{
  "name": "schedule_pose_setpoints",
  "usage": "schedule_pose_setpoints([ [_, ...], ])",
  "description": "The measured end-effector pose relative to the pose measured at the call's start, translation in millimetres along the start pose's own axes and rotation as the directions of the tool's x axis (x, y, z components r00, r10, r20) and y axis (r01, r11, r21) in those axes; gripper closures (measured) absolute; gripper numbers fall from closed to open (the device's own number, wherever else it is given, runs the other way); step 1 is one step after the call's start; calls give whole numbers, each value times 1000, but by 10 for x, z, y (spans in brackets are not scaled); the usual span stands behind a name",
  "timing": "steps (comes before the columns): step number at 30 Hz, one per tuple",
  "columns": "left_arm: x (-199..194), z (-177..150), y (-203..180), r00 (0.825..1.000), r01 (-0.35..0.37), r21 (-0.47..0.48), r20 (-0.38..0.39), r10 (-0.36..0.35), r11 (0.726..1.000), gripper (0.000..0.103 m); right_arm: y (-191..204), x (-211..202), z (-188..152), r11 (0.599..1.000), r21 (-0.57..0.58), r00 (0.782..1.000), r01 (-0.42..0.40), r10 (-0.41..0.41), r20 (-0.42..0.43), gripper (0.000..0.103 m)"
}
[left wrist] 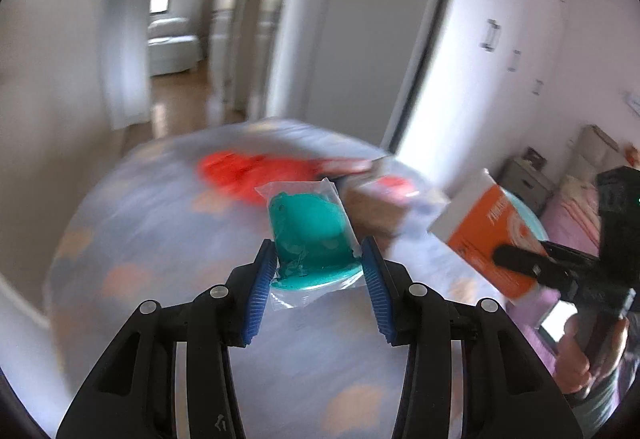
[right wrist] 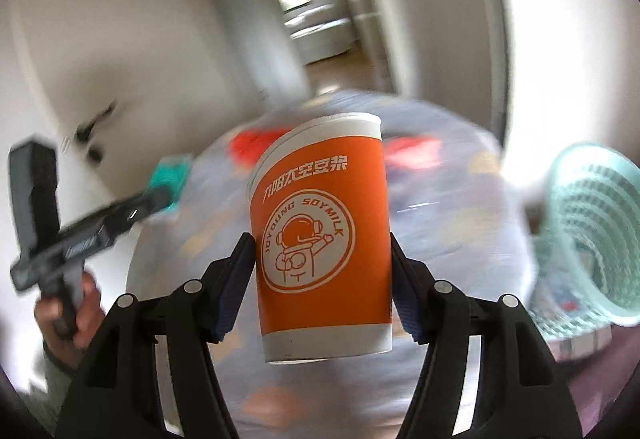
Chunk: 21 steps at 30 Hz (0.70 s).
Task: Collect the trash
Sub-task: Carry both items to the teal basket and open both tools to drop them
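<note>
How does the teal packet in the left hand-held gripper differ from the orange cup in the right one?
The teal packet is flat, soft and wrapped in clear plastic; the orange cup is a rigid printed paper cylinder. The packet is smaller, the cup fills its jaws. Both are held clear above the patterned bedspread.

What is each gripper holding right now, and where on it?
Left gripper pinches the teal item in a clear plastic bag at its lower sides. Right gripper clamps the orange paper cup across its lower body.

We are in a home bedroom: a bed (left wrist: 576, 207), nightstand (left wrist: 526, 175), white wardrobe (left wrist: 500, 39), a hallway (right wrist: 320, 71) to another room, and a laundry basket (right wrist: 588, 231).
</note>
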<state>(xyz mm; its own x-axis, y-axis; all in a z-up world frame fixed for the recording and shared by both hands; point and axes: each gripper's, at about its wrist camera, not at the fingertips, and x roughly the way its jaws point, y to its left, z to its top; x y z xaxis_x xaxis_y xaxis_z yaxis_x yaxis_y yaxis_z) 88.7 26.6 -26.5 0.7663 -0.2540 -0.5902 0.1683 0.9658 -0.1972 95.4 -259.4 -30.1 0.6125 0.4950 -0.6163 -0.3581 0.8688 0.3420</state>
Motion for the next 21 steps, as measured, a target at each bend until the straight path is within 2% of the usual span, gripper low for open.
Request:
schedule_pose_setpoints([
  [3, 220, 183, -372, 996, 90, 42, -10, -90, 995, 61, -452, -214, 101, 991, 111, 995, 76, -82, 55, 43],
  [7, 603, 389, -953, 981, 194, 94, -45, -190, 977, 61, -1045, -512, 191, 949, 251, 969, 193, -224, 102, 43],
  [12, 1080, 556, -1691, 939, 338, 130, -106, -326, 932, 61, -1551, -760, 252, 886, 347, 925, 308, -364, 109, 43],
  [16, 1414, 591, -2115, 918, 389, 149, -148, -369, 909, 61, -1902, -853, 314, 825, 402, 880, 398, -467, 87, 43],
  [19, 1724, 582, -2310, 905, 408, 127, -187, -382, 904, 61, -2113, -838, 341, 776, 431, 848, 460, -529, 47, 42],
  [21, 1968, 554, -2412, 901, 405, 109, -219, -375, 908, 61, -2301, -760, 320, 733, 455, 826, 506, -564, -11, 42],
])
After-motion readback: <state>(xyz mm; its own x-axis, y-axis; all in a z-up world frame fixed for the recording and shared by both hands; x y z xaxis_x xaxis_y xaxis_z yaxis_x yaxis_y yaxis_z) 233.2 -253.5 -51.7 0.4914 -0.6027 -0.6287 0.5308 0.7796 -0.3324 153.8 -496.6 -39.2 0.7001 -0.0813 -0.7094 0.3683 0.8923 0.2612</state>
